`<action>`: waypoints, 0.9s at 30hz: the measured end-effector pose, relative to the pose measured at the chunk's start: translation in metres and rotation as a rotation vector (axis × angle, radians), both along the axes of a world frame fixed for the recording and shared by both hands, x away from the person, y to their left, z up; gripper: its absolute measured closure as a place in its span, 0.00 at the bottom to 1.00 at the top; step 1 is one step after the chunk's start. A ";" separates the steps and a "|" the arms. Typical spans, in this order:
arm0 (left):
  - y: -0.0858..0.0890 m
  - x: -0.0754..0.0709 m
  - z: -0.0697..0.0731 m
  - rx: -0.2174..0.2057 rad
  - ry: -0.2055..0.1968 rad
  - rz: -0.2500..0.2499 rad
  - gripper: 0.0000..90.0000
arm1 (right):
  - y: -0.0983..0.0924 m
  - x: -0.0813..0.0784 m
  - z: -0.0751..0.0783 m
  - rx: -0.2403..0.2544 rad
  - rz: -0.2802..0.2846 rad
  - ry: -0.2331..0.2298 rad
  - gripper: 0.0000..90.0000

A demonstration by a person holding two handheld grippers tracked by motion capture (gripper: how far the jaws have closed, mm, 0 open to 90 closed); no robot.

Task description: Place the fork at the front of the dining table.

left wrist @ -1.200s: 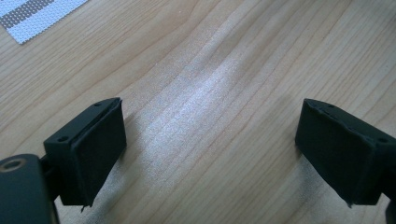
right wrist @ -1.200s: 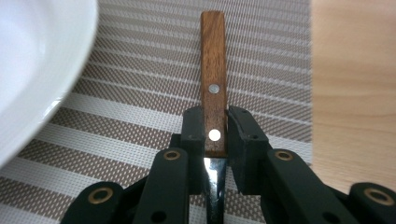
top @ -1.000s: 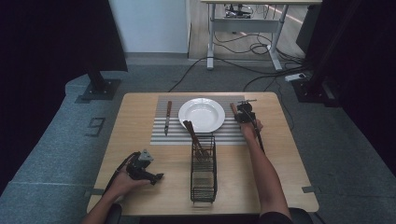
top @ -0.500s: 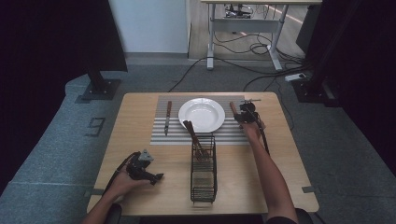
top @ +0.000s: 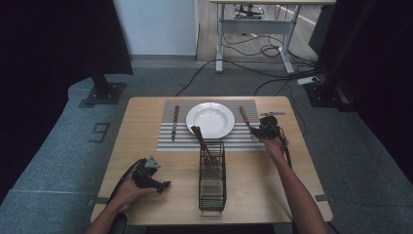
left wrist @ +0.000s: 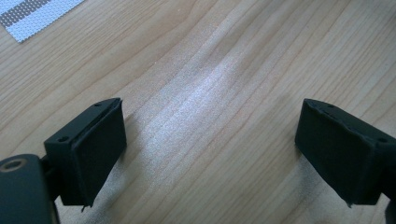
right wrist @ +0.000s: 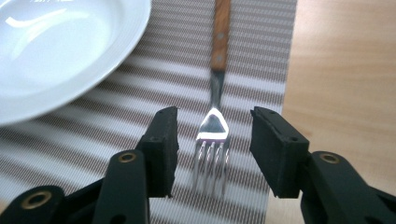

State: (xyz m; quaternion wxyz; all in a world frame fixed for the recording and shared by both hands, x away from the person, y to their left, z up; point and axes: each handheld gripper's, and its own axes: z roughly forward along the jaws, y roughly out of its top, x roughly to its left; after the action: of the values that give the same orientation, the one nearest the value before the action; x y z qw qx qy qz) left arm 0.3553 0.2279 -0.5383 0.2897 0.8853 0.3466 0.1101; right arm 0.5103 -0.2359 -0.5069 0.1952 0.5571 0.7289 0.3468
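The right gripper [right wrist: 212, 151] is hovering spread over the fork [right wrist: 215, 102], tines between its jaws, handle running off toward 12 o'clock on the placemat [right wrist: 261, 56], at the plate's [right wrist: 56, 51] 3 o'clock. The left gripper [left wrist: 210, 154] is sitting spread over bare table [left wrist: 196, 70], well apart.

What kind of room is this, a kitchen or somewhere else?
Probably a lab or workroom set up for recording, not a kitchen. The wooden table stands on grey carpet between black curtains, with loose cables and a desk frame behind. Only the plate and fork look like dinner.
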 end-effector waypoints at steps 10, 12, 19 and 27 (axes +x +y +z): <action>0.000 0.000 0.000 -0.005 -0.003 0.002 0.09 | 0.000 -0.024 -0.009 0.032 0.026 0.030 0.52; -0.001 0.000 -0.001 -0.006 -0.003 0.004 0.09 | -0.001 -0.025 -0.009 0.030 0.025 0.037 0.50; -0.001 0.000 -0.001 -0.007 -0.003 0.004 0.09 | -0.003 -0.026 -0.020 0.029 0.020 0.060 0.50; -0.001 0.000 -0.001 -0.007 -0.003 0.004 0.09 | 0.003 -0.025 -0.026 0.041 0.043 0.072 0.50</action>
State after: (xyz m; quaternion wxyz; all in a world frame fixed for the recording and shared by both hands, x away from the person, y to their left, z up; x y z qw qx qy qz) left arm 0.3553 0.2273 -0.5388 0.2931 0.8834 0.3484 0.1109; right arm 0.4854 -0.2333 -0.5327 0.1498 0.5571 0.7401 0.3455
